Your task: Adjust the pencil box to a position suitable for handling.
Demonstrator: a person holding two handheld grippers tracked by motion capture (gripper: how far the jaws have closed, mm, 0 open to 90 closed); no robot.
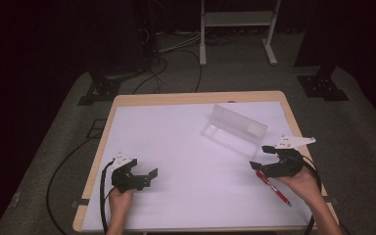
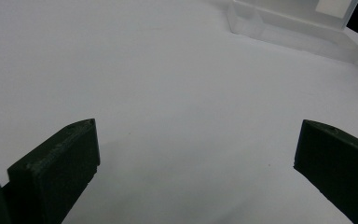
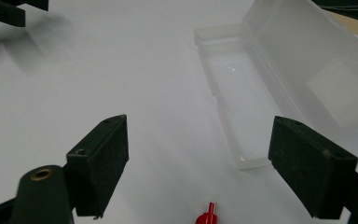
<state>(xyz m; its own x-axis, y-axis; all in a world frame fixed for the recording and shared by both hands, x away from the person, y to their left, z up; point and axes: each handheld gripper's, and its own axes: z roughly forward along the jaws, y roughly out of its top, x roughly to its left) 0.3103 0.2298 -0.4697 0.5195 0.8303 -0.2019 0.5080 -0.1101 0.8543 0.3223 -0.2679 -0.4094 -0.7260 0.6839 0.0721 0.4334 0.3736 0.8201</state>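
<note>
A clear plastic case (image 1: 232, 128) lies open on the white table top (image 1: 176, 142), its lid standing up behind the tray. A red pen (image 1: 274, 188) lies near the right front edge, partly under the person's right hand. My right gripper (image 1: 260, 156) hovers open just above the pen's far end and points at the case. In the right gripper view the pen's red tip (image 3: 208, 215) shows between the wide-apart jaws (image 3: 200, 149), with the case (image 3: 261, 79) ahead. My left gripper (image 1: 149, 178) is open at the front left, holding nothing (image 2: 196, 149). The case (image 2: 298, 23) lies far ahead of it.
The table's wooden rim (image 1: 196, 98) frames the white top. Cables (image 1: 68, 161) run over the grey floor at the left, and a white stand (image 1: 237, 29) is behind the table. The left gripper's jaw (image 3: 9, 11) appears at the top left of the right gripper view.
</note>
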